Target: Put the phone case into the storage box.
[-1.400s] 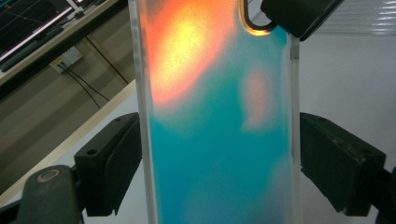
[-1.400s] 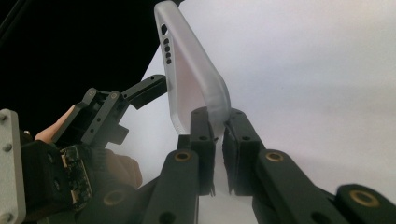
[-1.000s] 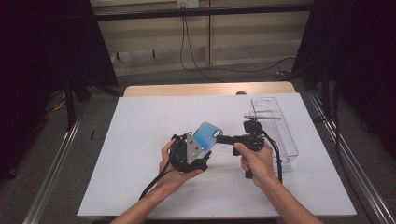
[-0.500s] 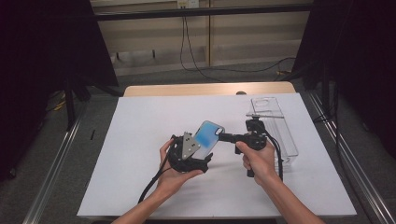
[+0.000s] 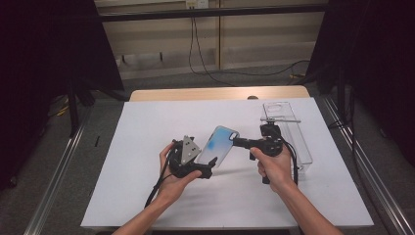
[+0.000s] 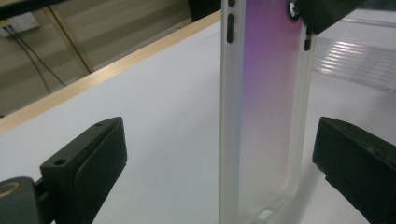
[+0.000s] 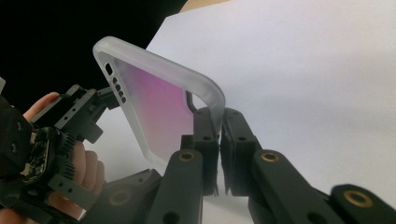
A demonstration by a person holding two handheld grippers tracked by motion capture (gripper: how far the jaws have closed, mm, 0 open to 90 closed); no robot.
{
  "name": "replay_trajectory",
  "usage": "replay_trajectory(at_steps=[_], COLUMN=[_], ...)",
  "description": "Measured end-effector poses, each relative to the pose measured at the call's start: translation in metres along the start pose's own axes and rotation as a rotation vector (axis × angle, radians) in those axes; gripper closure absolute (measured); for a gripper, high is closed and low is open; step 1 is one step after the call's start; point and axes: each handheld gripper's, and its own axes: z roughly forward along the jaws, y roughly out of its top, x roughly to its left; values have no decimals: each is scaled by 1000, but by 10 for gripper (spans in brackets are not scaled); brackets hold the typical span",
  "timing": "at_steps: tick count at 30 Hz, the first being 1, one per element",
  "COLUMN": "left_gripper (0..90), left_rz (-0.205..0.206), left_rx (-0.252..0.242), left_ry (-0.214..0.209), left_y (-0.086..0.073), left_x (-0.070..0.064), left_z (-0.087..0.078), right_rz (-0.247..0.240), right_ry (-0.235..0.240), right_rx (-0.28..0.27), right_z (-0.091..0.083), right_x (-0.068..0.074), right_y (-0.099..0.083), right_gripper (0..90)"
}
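High view: a person's two forearms come in over a white-covered table (image 5: 147, 147). A translucent phone case (image 5: 219, 146), blue-tinted near its upper end, is held in the air between the two grippers, its long axis running from the lower left up toward the right. The right gripper (image 5: 238, 142) reaches in from the right and meets the case at its upper right corner. The left gripper (image 5: 208, 169), with the grey three-cornered plate on top, sits at the case's lower end. A clear plastic box (image 5: 293, 134) lies on the table just beyond the right hand (image 5: 274, 166).

Left gripper view: the two black fingers (image 6: 88, 168) stand wide apart, one at each side of the frame, and the phone case (image 6: 261, 112) stands upright between them, nearer the right-hand one, touching neither as far as can be seen. The case's long axis runs away from the camera, with its bottom edge nearest. The tip of the other gripper bites the far top corner.

Right gripper view: the right gripper (image 7: 219, 135) has its fingers closed narrow on the rim of the phone case (image 7: 159, 107) at one corner. The case slants up and leftward toward the left gripper (image 7: 79, 116), held in the person's left hand (image 7: 84, 163).

The coming move probably turns on the left fingers closing across the case's short width, since its lower end already lies inside their gap.
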Motion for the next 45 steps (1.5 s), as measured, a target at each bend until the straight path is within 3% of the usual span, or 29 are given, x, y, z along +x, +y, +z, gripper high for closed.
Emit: replay_trajectory(at_steps=[2,4,8,21,29,35,37,40,42,45], left_gripper=[31,31,29,43,51,54,55,70,71,71], left_rz=[-33,-36,-14,-23,-71,-96,-120,-119,-141,-134], left_rx=[-25,-28,-30,-26,-68,-99,-101,-111,-142,-167], left_ry=[-32,-35,7,75,51,56,48,51,41,58], left_y=[-3,-4,-6,-16,-20,-21,-23,-26,-27,-26], left_x=[1,0,-2,5,8,10,11,13,16,18], left_z=[-3,-5,-8,-12,-15,-22,-23,-24,-25,-27], right_rz=[-9,-8,-13,-26,-51,-72,-80,-84,-82,-86], right_ry=[-2,-3,-13,-47,-68,-90,-99,-105,-105,-112], right_rx=[-4,-7,-20,-76,-97,-115,-120,-118,-116,-123], right_z=[0,-2,-6,-20,-28,-34,-37,-38,-39,-40], right_x=[-1,-1,-3,-11,-12,-13,-14,-16,-17,-18], right_y=[0,1,2,6,4,5,5,6,6,7], right_gripper=[858,858,858,858,858,858,858,858,858,858])
